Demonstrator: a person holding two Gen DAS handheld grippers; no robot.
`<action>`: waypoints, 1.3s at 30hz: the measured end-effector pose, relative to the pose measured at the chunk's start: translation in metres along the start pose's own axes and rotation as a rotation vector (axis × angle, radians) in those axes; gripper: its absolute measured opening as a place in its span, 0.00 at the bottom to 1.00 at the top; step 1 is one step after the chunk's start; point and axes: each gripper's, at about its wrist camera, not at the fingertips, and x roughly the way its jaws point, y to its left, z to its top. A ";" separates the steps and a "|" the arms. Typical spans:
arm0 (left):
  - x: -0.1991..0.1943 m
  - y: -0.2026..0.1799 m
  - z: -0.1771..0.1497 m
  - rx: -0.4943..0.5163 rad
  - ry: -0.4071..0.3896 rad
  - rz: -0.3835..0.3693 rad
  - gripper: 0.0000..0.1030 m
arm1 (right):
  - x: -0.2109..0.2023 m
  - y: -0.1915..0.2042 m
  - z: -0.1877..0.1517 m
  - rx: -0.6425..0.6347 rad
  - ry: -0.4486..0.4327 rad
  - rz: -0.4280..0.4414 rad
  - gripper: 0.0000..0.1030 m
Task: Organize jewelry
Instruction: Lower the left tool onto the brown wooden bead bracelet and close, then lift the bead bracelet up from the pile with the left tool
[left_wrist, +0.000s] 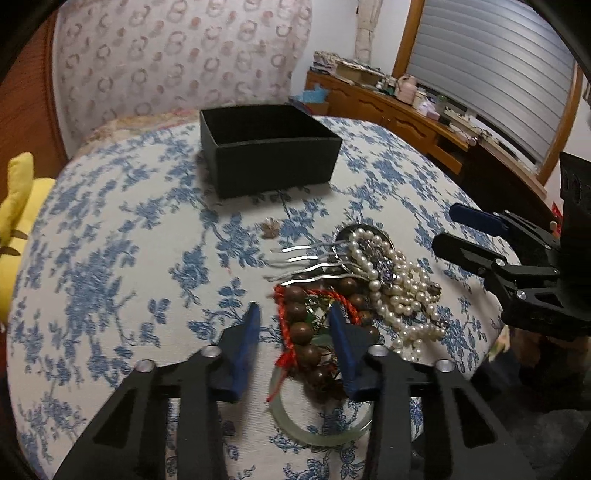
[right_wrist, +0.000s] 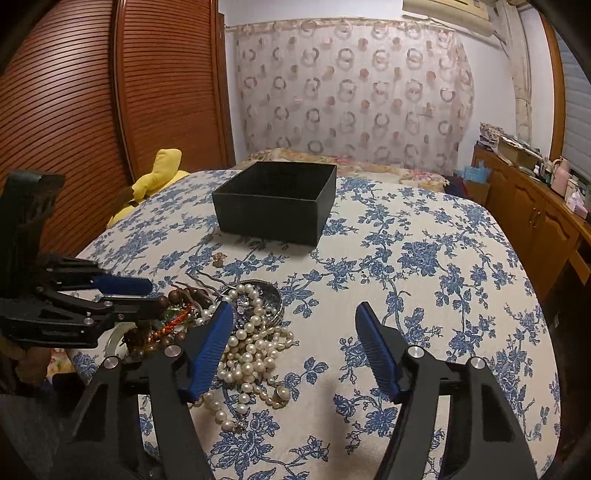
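Observation:
A tangle of jewelry lies on the blue-flowered cover (left_wrist: 110, 258): a brown wooden bead bracelet (left_wrist: 299, 328) with red cord, a pearl necklace (left_wrist: 402, 291), a silver hair comb (left_wrist: 306, 258) and a pale green bangle (left_wrist: 317, 435). My left gripper (left_wrist: 294, 314) is low over the bead bracelet, its jaws astride the beads with a gap at the left pad. In the right wrist view my right gripper (right_wrist: 293, 314) stands open beside the pearl necklace (right_wrist: 251, 347), its left finger over the pearls. An open black box (left_wrist: 273, 162) sits farther back.
A small brown brooch (left_wrist: 269, 227) lies alone between pile and box. A round dark dish (right_wrist: 273, 291) sits under the pearls. A yellow plush toy (right_wrist: 155, 173) lies at the left edge. A wooden cabinet (right_wrist: 535, 214) with clutter runs along the right.

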 end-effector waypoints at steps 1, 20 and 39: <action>0.002 0.000 0.000 -0.002 0.005 -0.006 0.30 | 0.000 0.000 0.000 0.001 0.001 0.000 0.69; -0.016 0.034 0.025 -0.085 -0.110 -0.007 0.13 | 0.007 -0.001 -0.001 -0.016 0.013 -0.003 0.69; -0.031 0.087 0.039 -0.128 -0.123 0.106 0.14 | 0.013 0.006 0.003 -0.030 0.016 0.003 0.69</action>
